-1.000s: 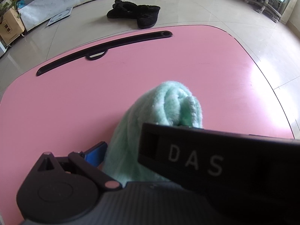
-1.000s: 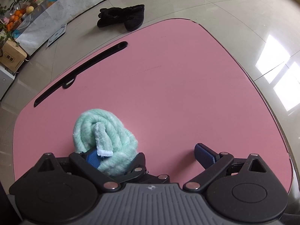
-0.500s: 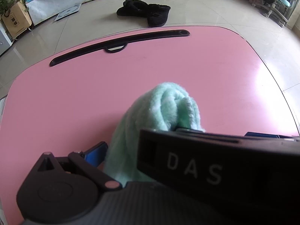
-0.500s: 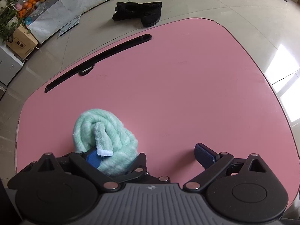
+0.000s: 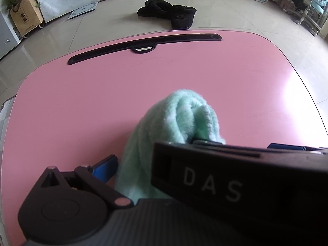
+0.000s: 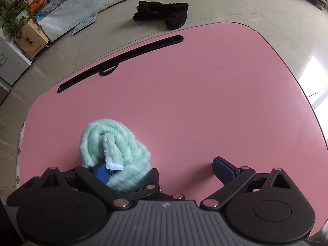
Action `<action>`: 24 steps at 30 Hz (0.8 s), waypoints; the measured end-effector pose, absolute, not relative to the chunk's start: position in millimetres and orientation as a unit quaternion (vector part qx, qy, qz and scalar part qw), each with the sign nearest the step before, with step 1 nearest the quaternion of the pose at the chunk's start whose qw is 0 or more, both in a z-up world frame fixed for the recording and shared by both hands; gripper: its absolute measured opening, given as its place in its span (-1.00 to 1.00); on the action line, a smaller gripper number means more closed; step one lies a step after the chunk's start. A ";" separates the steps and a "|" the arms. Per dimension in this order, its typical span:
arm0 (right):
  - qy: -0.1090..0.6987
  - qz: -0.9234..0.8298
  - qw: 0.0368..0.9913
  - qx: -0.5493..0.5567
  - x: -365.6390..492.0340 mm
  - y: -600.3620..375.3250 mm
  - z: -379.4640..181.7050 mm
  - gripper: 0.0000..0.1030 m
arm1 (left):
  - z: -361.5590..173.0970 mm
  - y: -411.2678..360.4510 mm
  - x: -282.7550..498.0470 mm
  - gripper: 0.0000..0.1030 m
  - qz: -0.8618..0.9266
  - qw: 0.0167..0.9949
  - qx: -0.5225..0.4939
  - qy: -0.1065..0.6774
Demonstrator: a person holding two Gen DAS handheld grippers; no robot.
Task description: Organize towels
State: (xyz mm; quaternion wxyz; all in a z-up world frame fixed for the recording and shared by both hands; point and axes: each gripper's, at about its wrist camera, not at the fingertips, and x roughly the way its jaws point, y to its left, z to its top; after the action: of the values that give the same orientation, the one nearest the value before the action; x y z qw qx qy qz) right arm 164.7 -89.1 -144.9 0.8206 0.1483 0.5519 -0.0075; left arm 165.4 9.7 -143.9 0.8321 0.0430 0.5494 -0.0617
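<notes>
A rolled mint-green towel (image 5: 180, 119) lies on the pink table (image 5: 92, 94). My left gripper (image 5: 162, 164) stands open around it, its left blue pad (image 5: 104, 168) just beside the roll. The body of the right gripper, marked DAS (image 5: 211, 184), hides the left gripper's right finger. In the right wrist view the towel (image 6: 110, 141) rests against and over the left pad (image 6: 101, 173) of my right gripper (image 6: 163, 169). That gripper is open wide, and its right pad (image 6: 223, 168) stands over bare table (image 6: 205, 102).
A long black slot (image 5: 143, 43) runs along the table's far side. Black slippers (image 5: 170, 14) lie on the tiled floor beyond it. A cardboard box (image 6: 30, 39) and plants stand at the far left. The table's rounded right edge (image 6: 307, 102) drops to the floor.
Both views have swung, so the slot and slippers now sit further right. The towel keeps its place at the fingers. Neither gripper has changed its opening.
</notes>
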 end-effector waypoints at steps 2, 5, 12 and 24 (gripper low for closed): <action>0.552 -0.006 0.820 0.148 165.1 -89.0 -144.9 0.91 | -143.6 9.3 164.9 1.00 -0.060 0.832 0.042 0.550; 0.552 -0.005 0.821 0.147 165.3 -89.1 -145.1 0.91 | -143.7 9.9 164.4 1.00 -0.056 0.832 0.040 0.551; 0.551 -0.003 0.823 0.140 164.0 -83.0 -144.6 0.91 | -143.2 19.4 159.8 1.00 -0.042 0.832 0.030 0.552; 0.550 0.021 0.824 0.136 160.1 -53.6 -144.2 0.91 | -142.0 52.2 149.6 1.00 -0.023 0.835 0.018 0.549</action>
State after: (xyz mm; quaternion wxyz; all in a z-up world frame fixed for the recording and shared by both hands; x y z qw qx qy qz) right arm 160.1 -53.6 -144.2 0.8236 0.1357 0.5503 0.0207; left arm 149.6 52.2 -142.0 0.8351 0.0176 0.5493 -0.0227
